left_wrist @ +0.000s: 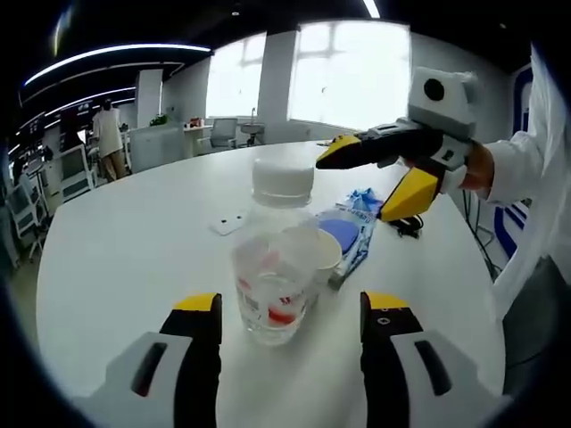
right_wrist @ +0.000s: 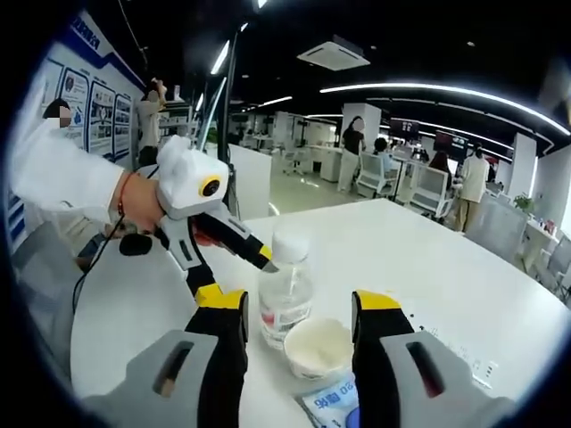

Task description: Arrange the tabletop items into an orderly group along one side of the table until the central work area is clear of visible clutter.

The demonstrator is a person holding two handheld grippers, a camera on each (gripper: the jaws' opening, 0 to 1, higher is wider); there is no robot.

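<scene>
Both grippers open — bottle (left_wrist: 275, 259) between left gripper (left_wrist: 290, 323) jaws, mid-table

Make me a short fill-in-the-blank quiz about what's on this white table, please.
1. The clear plastic bottle has a ____ cap.
2. Right beside the bottle stands a small white ____.
3. The left gripper has its jaws ____, with the bottle between them.
4. The tips of both grippers' jaws are coloured ____.

Missing words: white; cup; open; yellow.
</scene>
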